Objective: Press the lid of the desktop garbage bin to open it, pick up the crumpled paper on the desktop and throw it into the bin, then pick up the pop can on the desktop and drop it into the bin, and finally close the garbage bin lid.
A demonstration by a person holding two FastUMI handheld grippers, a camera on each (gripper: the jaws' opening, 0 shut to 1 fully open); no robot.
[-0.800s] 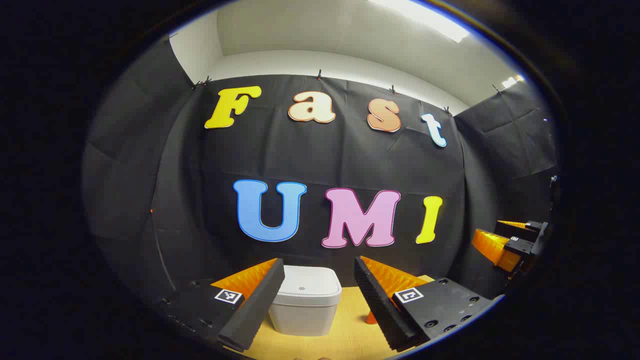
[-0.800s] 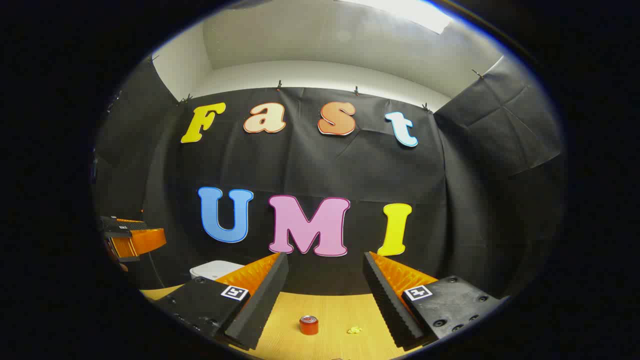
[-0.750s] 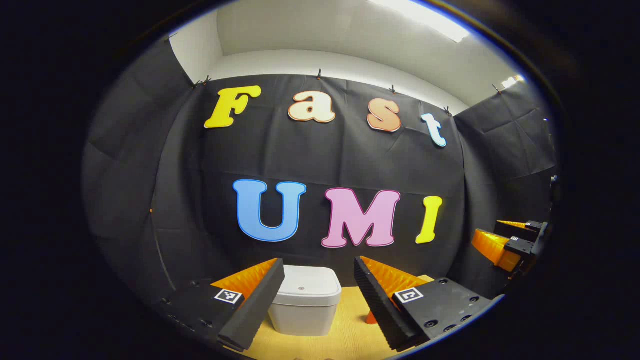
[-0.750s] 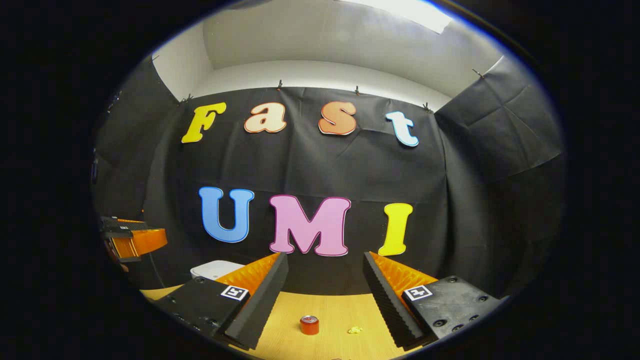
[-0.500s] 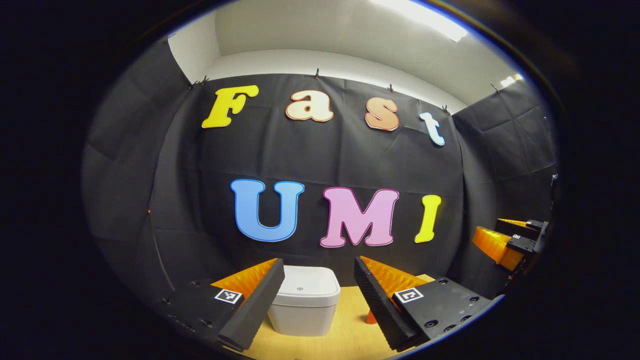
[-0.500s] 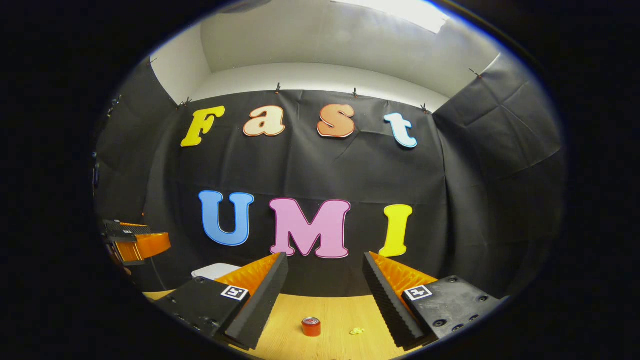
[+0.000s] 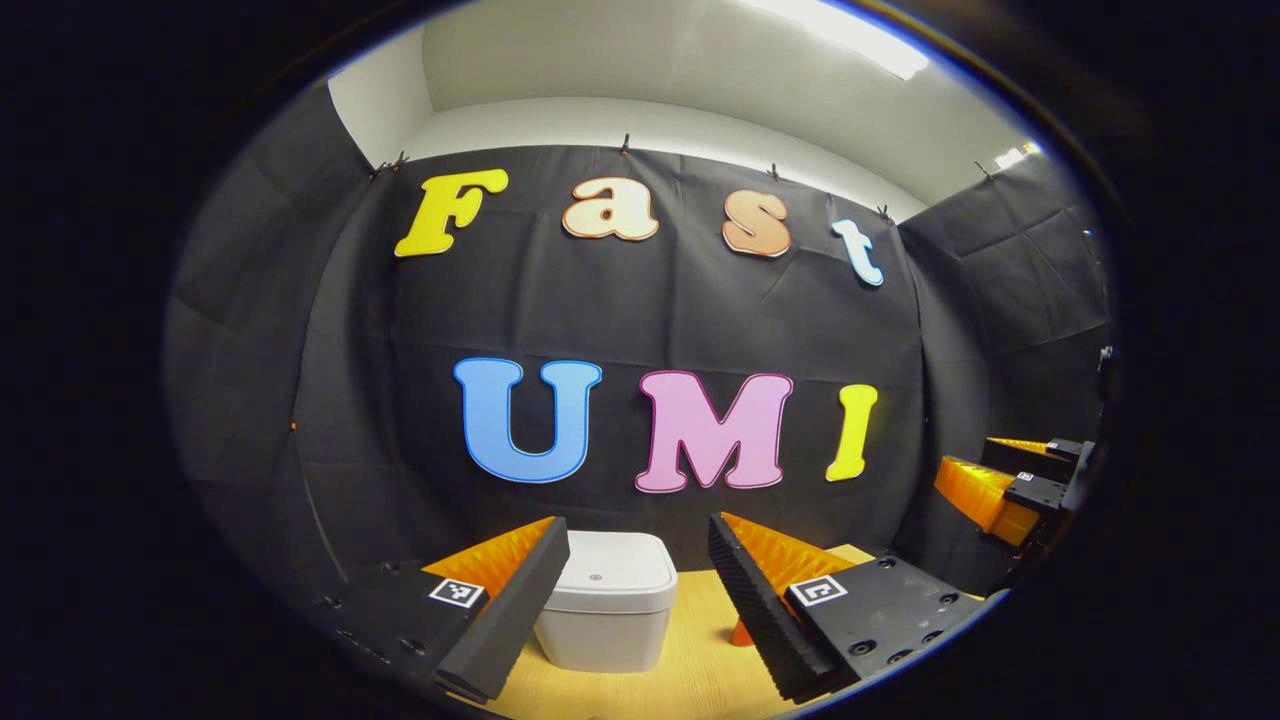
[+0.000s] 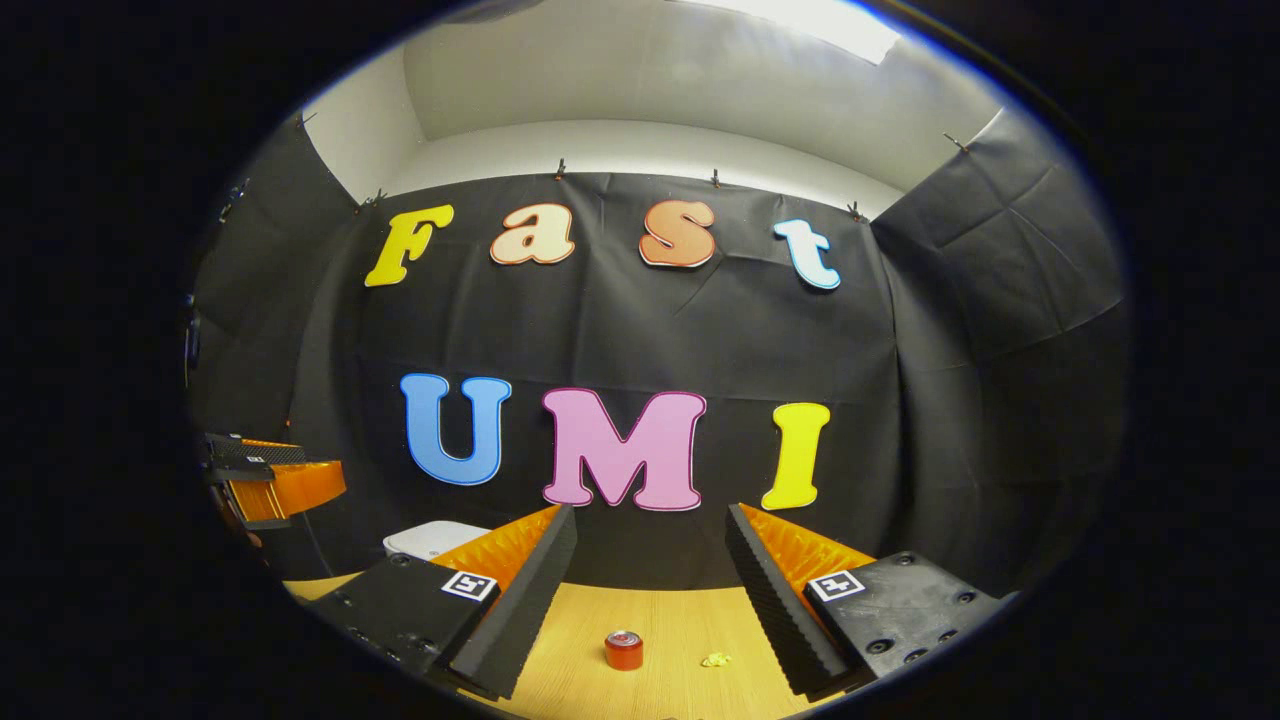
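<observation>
1. Two grippers are held up with their jaws spread and nothing between them; the left gripper (image 7: 630, 600) is the one the lid press turns on.
2. Seen in the left gripper view, the white, rounded-square plastic desktop bin (image 7: 605, 615) stands on the pale wooden desktop (image 7: 690, 670) straight ahead, framed in the gap of that gripper's fingers, a little toward the left one and lower than the tips.
3. Its flat white lid (image 7: 612, 572) is down, with a small round mark near the middle, so the opening step looks undone.
4. From the right gripper (image 8: 650, 600), the bin (image 8: 430, 538) lies well off to the left, partly behind its left finger; I judge the left gripper nearer.
5. Ahead of the right gripper stand the small red pop can (image 8: 623, 650), upright, and near it on the right the little yellow crumpled paper (image 8: 715, 659).
</observation>
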